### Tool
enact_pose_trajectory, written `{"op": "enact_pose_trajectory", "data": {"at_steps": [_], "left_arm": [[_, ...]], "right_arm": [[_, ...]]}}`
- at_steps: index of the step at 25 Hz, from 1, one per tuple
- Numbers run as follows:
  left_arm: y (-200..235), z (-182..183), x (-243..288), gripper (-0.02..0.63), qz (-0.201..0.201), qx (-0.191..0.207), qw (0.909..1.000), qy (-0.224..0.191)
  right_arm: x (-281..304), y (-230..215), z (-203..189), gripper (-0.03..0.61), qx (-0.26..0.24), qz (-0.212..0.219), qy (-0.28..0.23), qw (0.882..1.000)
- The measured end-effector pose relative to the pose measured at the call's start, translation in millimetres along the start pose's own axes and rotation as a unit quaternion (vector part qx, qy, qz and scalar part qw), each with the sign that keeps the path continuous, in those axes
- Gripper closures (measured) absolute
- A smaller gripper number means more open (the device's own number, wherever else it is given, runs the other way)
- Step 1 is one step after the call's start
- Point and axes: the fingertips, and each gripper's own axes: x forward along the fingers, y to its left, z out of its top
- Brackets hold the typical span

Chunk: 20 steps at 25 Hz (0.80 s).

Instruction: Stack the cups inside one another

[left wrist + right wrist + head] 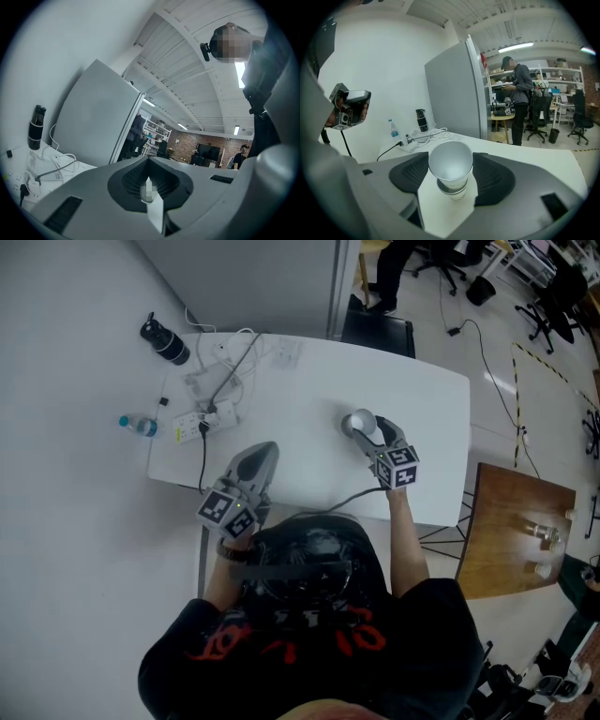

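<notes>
Upper cup (450, 161): silvery and metal-looking to my eye; smooth inside wall with a soft satin sheen.
Lower cup (453, 188): the same silver finish; its side is faintly reflective.
My right gripper (451, 174): grey plastic, matt; darker pads, finely ribbed.
My left gripper (149, 185): same matt grey plastic, with ribbed dark pads.
Marker cube (401, 470): flat black-and-white print, no gloss.
Table (300, 399): white, smooth, low sheen.
Water bottle (139, 426): clear plastic.
Flask (166, 343): black, dull sheen; I cannot tell the material.
Board (511, 521): brown wood, smooth, lightly glossy.
My shirt (281, 652): black cloth, matt, red print.
</notes>
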Motion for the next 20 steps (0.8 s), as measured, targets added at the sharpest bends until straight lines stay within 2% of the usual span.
{"op": "enact_pose_trajectory", "data": {"at_steps": [15, 20], "left_arm": [[1.7, -1.2, -0.5, 0.623, 0.003, -0.002, 1.0, -0.003], [-0.9, -1.5, -0.3, 0.622, -0.005, -0.011, 0.9999, -0.009]], "right_arm": [[12.2, 2.3, -18.8, 0.261, -0.005, 0.006, 0.024, 1.0], [19.0, 1.7, -30.7, 0.261, -0.016, 0.008, 0.046, 0.999]]}}
